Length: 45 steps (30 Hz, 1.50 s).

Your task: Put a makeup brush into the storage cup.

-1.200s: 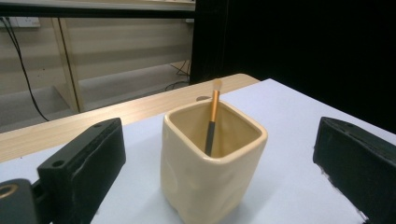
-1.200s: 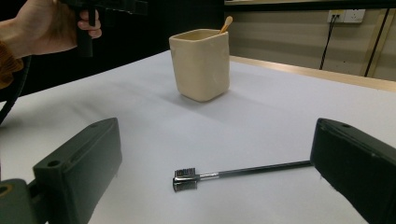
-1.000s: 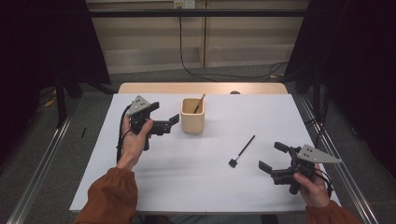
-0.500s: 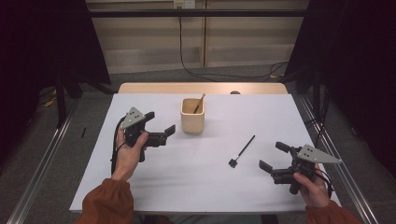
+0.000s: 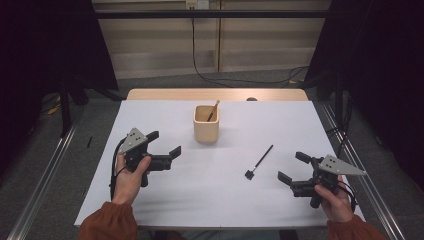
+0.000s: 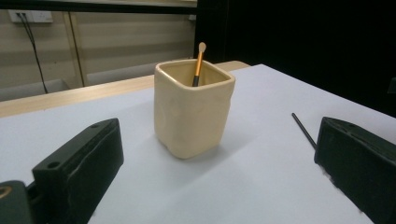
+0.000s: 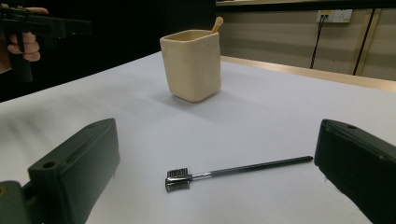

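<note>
The white table [image 5: 165, 210] carried a cream square cup [image 5: 206, 130] just past centre, toward twelve o'clock, with what looked like a slim orange-handled brush [image 5: 213, 110] leaning inside. The left gripper [image 5: 165, 150] at nine o'clock and the right gripper [image 5: 295, 172] at four o'clock both had jaws spread and empty. A small black brow brush [image 5: 259, 162] lay flat between cup and right gripper.

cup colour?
Pale cream-yellow, plain, no pattern. The cup shows best in the left gripper view.
</note>
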Available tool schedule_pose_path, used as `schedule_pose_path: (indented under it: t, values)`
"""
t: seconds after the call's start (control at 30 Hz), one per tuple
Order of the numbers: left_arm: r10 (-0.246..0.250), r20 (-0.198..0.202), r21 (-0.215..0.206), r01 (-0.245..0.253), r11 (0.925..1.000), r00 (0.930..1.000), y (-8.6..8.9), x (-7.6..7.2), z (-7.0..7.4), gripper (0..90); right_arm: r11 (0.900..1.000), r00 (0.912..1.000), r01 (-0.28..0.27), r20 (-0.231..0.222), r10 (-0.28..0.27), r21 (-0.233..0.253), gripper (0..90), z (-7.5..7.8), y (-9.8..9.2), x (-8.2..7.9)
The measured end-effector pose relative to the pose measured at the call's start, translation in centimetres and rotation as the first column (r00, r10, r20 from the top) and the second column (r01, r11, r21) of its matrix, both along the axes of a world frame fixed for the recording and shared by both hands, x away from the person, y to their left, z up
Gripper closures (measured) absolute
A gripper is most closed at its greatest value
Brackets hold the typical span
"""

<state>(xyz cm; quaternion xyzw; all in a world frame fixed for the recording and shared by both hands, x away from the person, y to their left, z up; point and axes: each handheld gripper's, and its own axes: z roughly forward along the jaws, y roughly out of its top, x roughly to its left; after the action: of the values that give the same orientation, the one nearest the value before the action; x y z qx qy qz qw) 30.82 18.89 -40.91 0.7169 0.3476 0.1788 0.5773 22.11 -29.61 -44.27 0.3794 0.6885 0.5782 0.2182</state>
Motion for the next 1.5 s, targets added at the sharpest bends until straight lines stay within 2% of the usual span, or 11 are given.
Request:
schedule_pose_path:
  t: [0.2, 0.37, 0.53, 0.57, 0.63, 0.8, 0.87, 1.0, 1.27, 1.33, 1.5]
  values:
    - [0.010, 0.000, 0.014, -0.010, 0.9999, 0.9999, 0.8, -0.8, -0.5, 1.4, 1.000, 1.0000, 0.003, 0.002, -0.003, -0.002, 0.0, 0.0, 0.0, 0.0]
    - [0.021, -0.005, -0.015, -0.021, 0.9997, 0.9998, 1.3, -1.8, -0.6, 1.2, 1.000, 1.0000, 0.006, 0.003, -0.006, 0.002, 0.0, 0.1, 0.1, 0.0]
    - [0.020, -0.015, -0.006, -0.020, 0.9998, 0.9997, 1.9, -3.1, -1.4, 1.0, 1.000, 0.9999, 0.012, 0.005, -0.012, 0.007, 0.0, 0.2, 0.0, -0.1]
    - [0.033, -0.011, -0.003, -0.033, 0.9995, 0.9994, 1.9, -3.5, -1.6, 1.0, 1.000, 0.9999, 0.012, 0.008, -0.012, 0.006, 0.0, 0.2, 0.0, -0.1]
    - [0.023, -0.009, 0.022, -0.023, 0.9995, 0.9997, 1.9, -3.9, -1.8, 1.0, 1.000, 0.9999, 0.013, 0.009, -0.013, 0.007, 0.0, 0.3, -0.1, -0.2]
    - [0.061, 0.015, 0.022, -0.061, 0.9979, 0.9980, 2.8, -4.9, -1.7, 1.1, 1.000, 0.9999, 0.009, 0.011, -0.009, -0.001, 0.0, 0.3, -0.1, -0.4]
    - [0.057, 0.011, 0.005, -0.057, 0.9983, 0.9983, 3.0, -5.4, -2.0, 1.0, 1.000, 0.9999, 0.003, 0.011, -0.003, -0.009, 0.0, 0.3, -0.1, -0.4]
    - [0.055, 0.028, 0.010, -0.055, 0.9984, 0.9981, 3.2, -5.6, -2.0, 0.7, 1.000, 0.9999, -0.006, 0.014, 0.006, -0.012, 0.0, 0.3, -0.1, -0.4]
    - [0.038, 0.017, 0.015, -0.038, 0.9992, 0.9991, 3.2, -5.7, -2.3, 0.9, 1.000, 0.9996, -0.021, 0.020, 0.021, -0.018, 0.0, 0.5, -0.3, -0.4]
    - [0.024, 0.013, 0.025, -0.024, 0.9994, 0.9996, 3.2, -5.7, -2.5, 1.3, 0.999, 0.9994, -0.032, 0.014, 0.033, -0.020, 0.0, 0.6, -0.2, -0.2]
    - [0.020, 0.018, 0.018, -0.021, 0.9996, 0.9996, 3.3, -5.8, -2.4, 1.5, 0.999, 0.9990, -0.044, 0.000, 0.044, -0.024, 0.0, 0.9, 0.0, 0.0]
